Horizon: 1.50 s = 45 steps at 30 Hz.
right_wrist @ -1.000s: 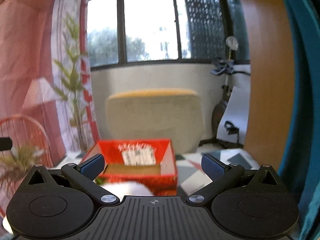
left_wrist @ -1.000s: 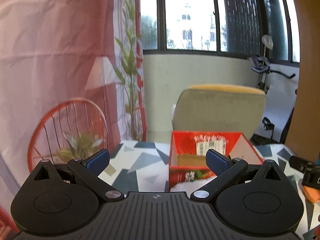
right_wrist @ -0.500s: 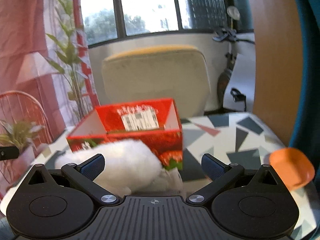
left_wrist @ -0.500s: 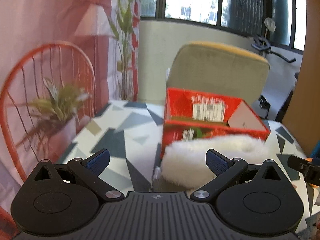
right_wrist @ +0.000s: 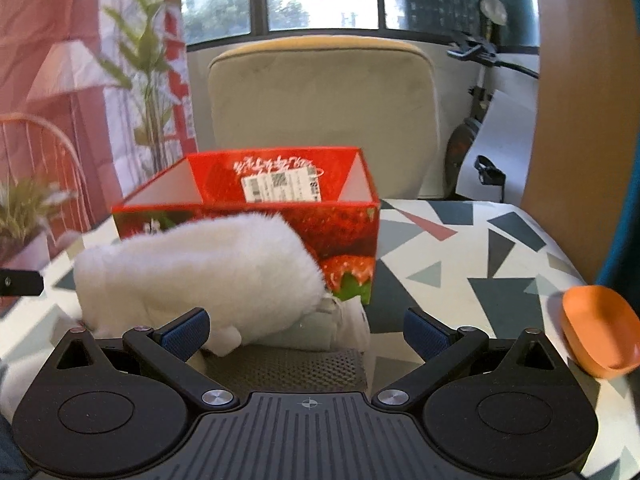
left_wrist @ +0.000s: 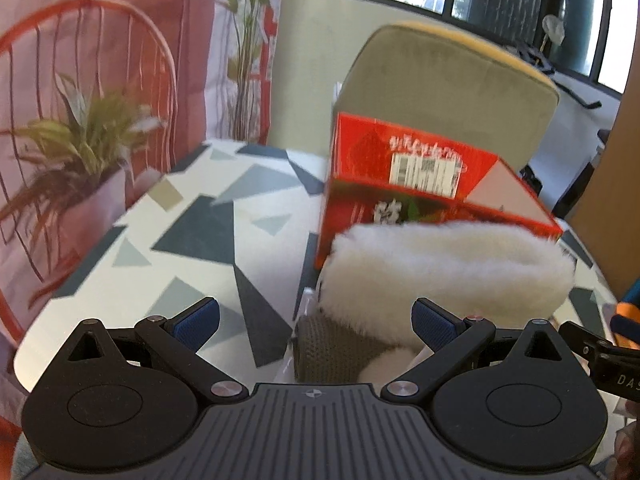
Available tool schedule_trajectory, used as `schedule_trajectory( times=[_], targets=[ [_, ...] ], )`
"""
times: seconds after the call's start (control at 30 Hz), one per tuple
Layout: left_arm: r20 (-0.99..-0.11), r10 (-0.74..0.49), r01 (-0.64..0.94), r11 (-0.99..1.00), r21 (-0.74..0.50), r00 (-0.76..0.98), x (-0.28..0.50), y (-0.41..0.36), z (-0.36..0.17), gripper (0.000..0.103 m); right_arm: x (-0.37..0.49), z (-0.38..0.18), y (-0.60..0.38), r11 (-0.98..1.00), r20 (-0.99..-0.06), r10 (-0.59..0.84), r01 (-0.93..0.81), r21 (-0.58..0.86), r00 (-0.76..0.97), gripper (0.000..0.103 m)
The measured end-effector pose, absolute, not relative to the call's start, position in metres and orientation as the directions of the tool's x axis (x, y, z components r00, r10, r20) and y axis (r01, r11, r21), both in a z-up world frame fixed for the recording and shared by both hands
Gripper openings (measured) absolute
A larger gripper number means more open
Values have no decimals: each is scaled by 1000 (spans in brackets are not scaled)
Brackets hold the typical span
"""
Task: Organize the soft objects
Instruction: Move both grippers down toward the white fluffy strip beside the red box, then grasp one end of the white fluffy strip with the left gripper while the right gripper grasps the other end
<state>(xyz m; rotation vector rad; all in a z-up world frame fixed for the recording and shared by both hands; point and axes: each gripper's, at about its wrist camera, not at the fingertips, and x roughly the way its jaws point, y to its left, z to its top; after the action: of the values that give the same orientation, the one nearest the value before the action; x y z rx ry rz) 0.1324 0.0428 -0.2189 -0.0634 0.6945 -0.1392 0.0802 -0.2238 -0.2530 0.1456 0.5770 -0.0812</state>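
Note:
A fluffy white soft item (left_wrist: 448,268) (right_wrist: 200,268) lies on the patterned table in front of an open red strawberry box (left_wrist: 424,200) (right_wrist: 280,208). A grey-brown knitted piece (left_wrist: 336,350) (right_wrist: 288,368) lies just under and in front of it. My left gripper (left_wrist: 316,320) is open, with the knit and the fluffy item's near edge between its fingers. My right gripper (right_wrist: 306,330) is open too, over the knit and the fluffy item's right end. Nothing is held.
An orange bowl (right_wrist: 596,330) sits at the table's right edge. A beige chair (right_wrist: 320,112) stands behind the box. A potted plant (left_wrist: 76,152) and an orange wire chair (left_wrist: 120,60) stand left of the table (left_wrist: 200,240).
Both grippers tilted down and moved closer to the table; the white fluffy item and knitted piece came into view between the fingers. The fingers stayed open.

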Motion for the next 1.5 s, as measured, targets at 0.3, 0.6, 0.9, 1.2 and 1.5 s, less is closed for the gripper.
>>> schedule_trajectory(
  times=[0.3, 0.6, 0.9, 1.2, 1.5],
  targets=[
    [-653, -154, 100, 988, -120, 742, 144, 42, -236, 103, 95, -275, -227, 989, -568, -58, 124, 79, 821, 102],
    [-687, -149, 93, 989, -118, 711, 158, 39, -251, 103, 109, -298, -235, 988, -594, -119, 156, 11, 795, 102],
    [-665, -284, 174, 958, -229, 691, 169, 41, -250, 103, 122, -298, -231, 997, -565, -77, 74, -29, 821, 102],
    [-606, -226, 134, 972, -194, 763, 197, 41, -206, 103, 125, -249, -238, 997, -476, -33, 59, 40, 879, 102],
    [-671, -236, 189, 971, -144, 703, 226, 6, -220, 103, 175, -241, -240, 998, -514, -20, 48, 41, 857, 101]
  ],
)
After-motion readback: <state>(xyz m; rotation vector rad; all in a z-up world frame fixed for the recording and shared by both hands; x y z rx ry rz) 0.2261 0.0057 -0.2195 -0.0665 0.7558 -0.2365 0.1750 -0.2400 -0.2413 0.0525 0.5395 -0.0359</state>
